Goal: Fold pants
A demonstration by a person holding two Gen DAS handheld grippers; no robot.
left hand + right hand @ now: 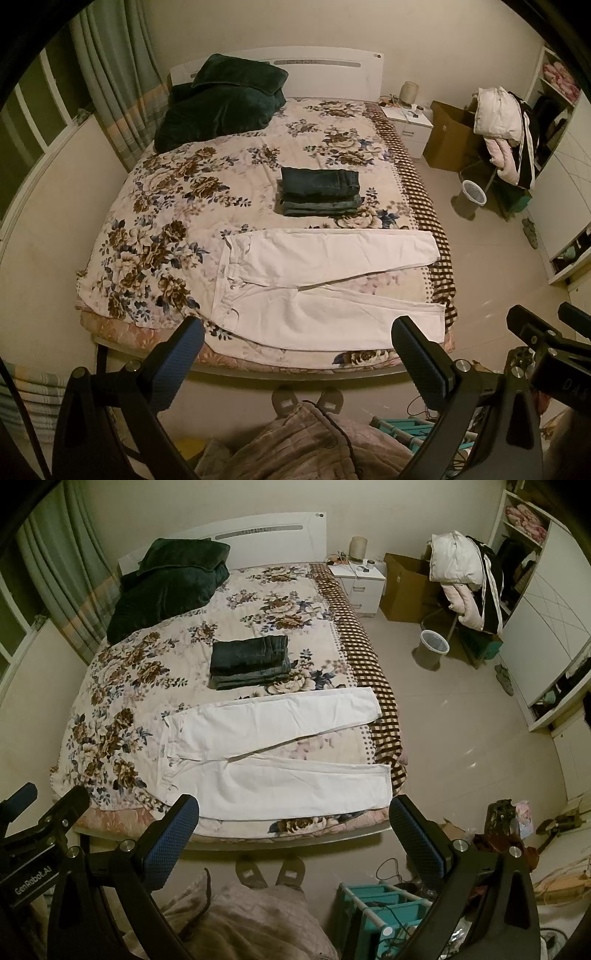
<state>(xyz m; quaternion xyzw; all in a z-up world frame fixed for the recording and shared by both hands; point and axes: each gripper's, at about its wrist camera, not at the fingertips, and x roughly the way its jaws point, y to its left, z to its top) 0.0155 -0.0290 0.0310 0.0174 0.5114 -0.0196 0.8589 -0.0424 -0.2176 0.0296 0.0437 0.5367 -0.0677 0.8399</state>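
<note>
Both grippers' fingers spread, white pants [325, 288] flat beyond, untouched.

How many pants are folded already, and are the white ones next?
Done: a stack of dark folded jeans sits mid-bed; the exact count is hard to tell. In hand: nothing yet. The left gripper and right gripper are both open above the bed's near edge. Left: the white pants lie flat and unfolded, legs spread apart, so all their folding remains.
</note>
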